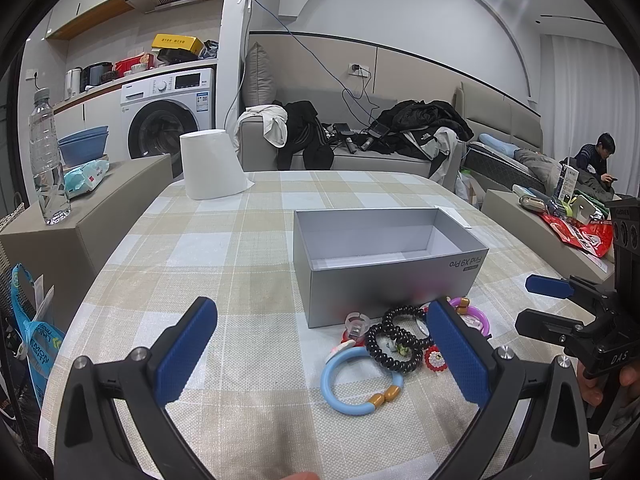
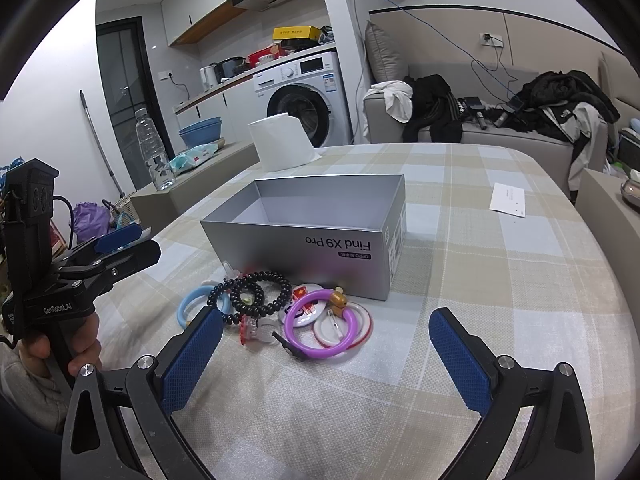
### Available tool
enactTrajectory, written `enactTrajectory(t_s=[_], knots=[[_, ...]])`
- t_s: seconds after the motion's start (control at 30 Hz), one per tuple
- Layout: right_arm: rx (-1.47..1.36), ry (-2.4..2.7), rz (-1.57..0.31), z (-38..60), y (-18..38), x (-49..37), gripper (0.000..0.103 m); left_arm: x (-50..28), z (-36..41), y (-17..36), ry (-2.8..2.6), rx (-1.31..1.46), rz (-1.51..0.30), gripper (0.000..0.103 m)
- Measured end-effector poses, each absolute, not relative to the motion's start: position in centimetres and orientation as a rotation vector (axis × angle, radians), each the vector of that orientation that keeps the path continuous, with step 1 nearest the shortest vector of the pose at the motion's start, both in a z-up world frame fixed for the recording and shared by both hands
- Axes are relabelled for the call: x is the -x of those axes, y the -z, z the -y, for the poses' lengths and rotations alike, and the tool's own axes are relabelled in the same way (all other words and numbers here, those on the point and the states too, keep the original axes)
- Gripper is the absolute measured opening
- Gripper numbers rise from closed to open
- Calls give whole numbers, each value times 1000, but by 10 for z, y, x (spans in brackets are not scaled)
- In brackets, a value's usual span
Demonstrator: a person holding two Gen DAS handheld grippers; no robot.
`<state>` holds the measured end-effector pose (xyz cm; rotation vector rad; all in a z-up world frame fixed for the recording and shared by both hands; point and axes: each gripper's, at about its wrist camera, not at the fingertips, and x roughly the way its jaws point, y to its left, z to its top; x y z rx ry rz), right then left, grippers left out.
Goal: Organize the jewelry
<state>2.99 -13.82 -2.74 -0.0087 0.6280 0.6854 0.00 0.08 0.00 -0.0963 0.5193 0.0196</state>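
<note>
A heap of jewelry lies on the checked tablecloth just in front of an empty grey box (image 1: 384, 276) (image 2: 304, 248). In it are a light blue bangle (image 1: 352, 384) (image 2: 188, 300), black coil bands (image 1: 394, 340) (image 2: 256, 292), a purple bangle (image 2: 320, 332) (image 1: 476, 312), round badges (image 2: 340, 330) and a clear ring (image 1: 356, 322). My left gripper (image 1: 320, 344) is open above the table, its right finger over the heap's right side. My right gripper (image 2: 326, 350) is open too, spanning the purple bangle and badges from the near side. Neither holds anything.
A toilet paper roll (image 1: 212, 164) (image 2: 282, 140) stands at the table's far left. A white paper slip (image 2: 508, 198) lies to the right of the box. A water bottle (image 1: 46, 160) stands on a side unit. A sofa with clothes is behind. A person sits far right.
</note>
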Motion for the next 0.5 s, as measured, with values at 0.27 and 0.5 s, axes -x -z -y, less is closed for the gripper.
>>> enactTrajectory(t_s=[0.27, 0.5], knots=[[8, -685, -630, 138, 28, -30, 103, 0, -1, 0, -20, 98, -520, 102], [25, -674, -648, 132, 28, -29, 103, -2, 1, 5, -30, 90, -540, 102]])
